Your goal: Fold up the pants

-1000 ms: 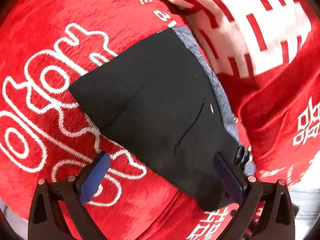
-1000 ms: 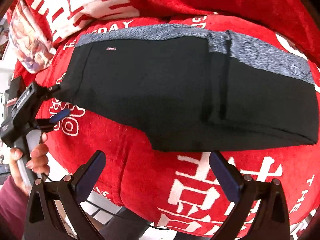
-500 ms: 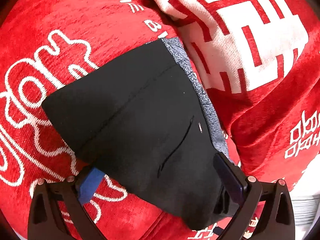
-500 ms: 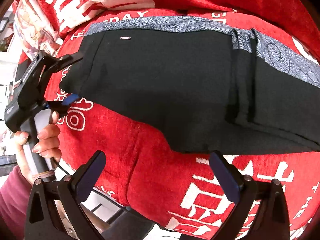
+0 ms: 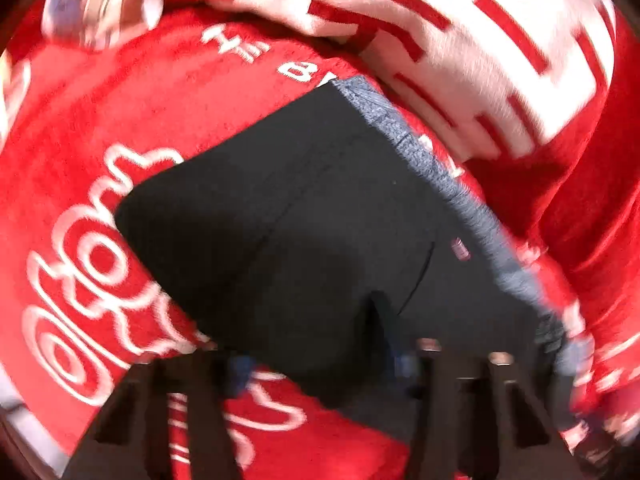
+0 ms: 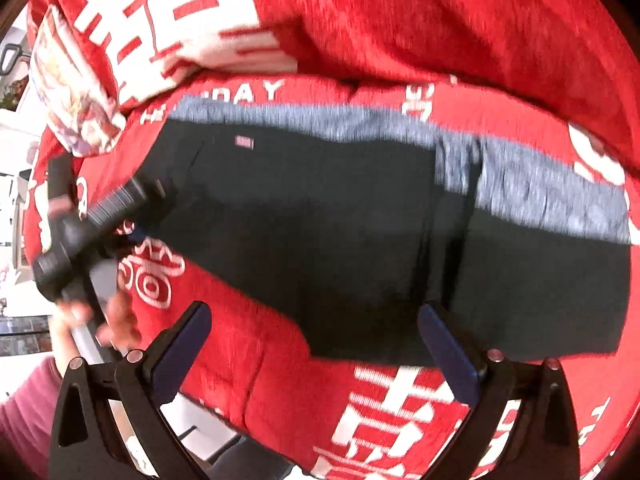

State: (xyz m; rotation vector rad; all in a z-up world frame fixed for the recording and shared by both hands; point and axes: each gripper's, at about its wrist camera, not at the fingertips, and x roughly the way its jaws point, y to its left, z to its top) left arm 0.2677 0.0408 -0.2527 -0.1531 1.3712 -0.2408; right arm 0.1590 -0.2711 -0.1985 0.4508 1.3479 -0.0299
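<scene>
Black pants [image 6: 320, 220] with a grey-blue side band [image 6: 540, 196] lie flat across a red cover. In the left wrist view the pants [image 5: 320, 220] fill the middle, and my left gripper [image 5: 320, 360] is closing its jaws on their near edge. Black cloth is bunched into a crease between the blue pads. The right wrist view shows that left gripper [image 6: 148, 196] at the pants' left end, held by a hand [image 6: 116, 320]. My right gripper [image 6: 314, 314] stands open over the pants' lower edge, with nothing pinched between its jaws.
The red cover [image 6: 248, 360] with white lettering drapes over a cushioned seat. A white-and-red patterned cushion [image 5: 460, 40] lies behind the pants, and a printed pillow [image 6: 72, 92] lies at the far left. The seat's front edge drops to the floor [image 6: 192, 432]. A maroon sleeve [image 6: 24, 420] is at the lower left.
The left jaws went from wide open to pinched together on the pants' edge. The right gripper came closer to the pants, and its right finger now overlaps the black cloth.
</scene>
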